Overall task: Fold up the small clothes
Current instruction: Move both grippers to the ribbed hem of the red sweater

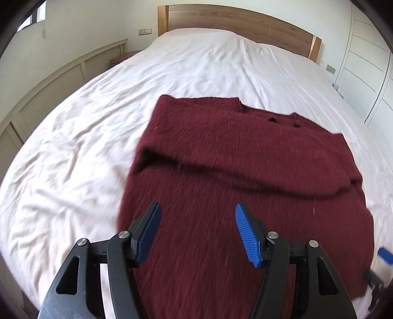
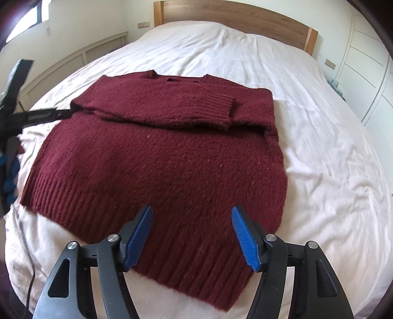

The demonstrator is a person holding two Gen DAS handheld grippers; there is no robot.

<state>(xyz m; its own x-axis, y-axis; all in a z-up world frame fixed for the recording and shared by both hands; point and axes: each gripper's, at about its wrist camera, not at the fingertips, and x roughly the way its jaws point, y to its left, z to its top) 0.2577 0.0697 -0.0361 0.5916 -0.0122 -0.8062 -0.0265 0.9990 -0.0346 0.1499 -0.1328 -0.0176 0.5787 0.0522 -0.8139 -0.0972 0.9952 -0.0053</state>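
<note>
Burgundy knit sweater (image 2: 159,157) lies flat on the white bed (image 2: 319,147), sleeves folded across; each hand-held gripper (image 1: 197,230) (image 2: 191,233) hovers wide open, holding nothing.

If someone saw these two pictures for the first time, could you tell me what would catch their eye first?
A dark red knitted sweater lies spread in the middle of a white bed sheet, its sleeves folded across the chest. The open right gripper and left gripper hover over its lower part, and a wooden headboard stands behind.
</note>
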